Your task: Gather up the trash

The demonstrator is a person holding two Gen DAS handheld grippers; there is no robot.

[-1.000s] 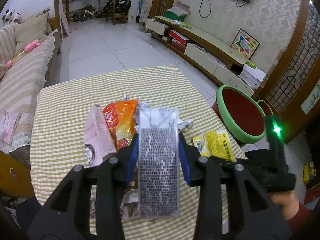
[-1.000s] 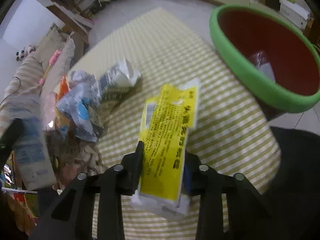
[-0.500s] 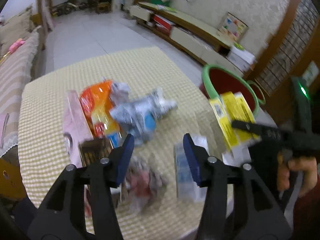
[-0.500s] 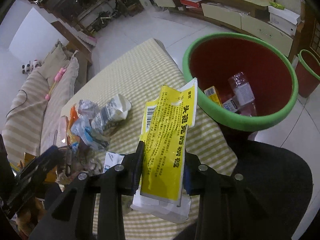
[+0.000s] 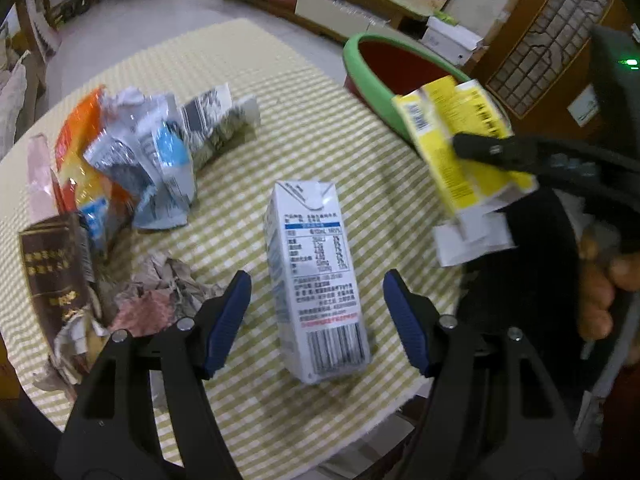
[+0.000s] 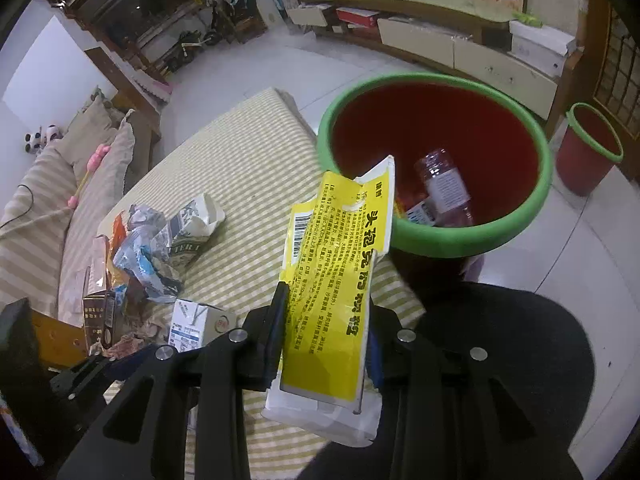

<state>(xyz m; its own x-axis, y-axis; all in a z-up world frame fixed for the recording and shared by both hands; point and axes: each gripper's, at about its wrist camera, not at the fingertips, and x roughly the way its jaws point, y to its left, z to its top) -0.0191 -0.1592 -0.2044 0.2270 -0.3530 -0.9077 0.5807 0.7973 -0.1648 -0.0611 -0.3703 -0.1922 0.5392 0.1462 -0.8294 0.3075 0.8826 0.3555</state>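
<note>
Two claws work over the green-checked bench (image 5: 312, 92). At six o'clock, the left claw (image 5: 316, 320) is opening, its blue pads clear of the white rectangular milk carton (image 5: 316, 268) lying between them. At three o'clock, the right claw (image 6: 326, 340) pinches a flat yellow paper packet (image 6: 340, 272) near the green-rimmed red plastic bin (image 6: 436, 236).

Even, moderately bright indoor light is seen throughout. Straight lines are bent by fisheye distortion, and the corners are blackened. Motion blur is shown on the wrappers (image 5: 132, 160) left of the tool.
</note>
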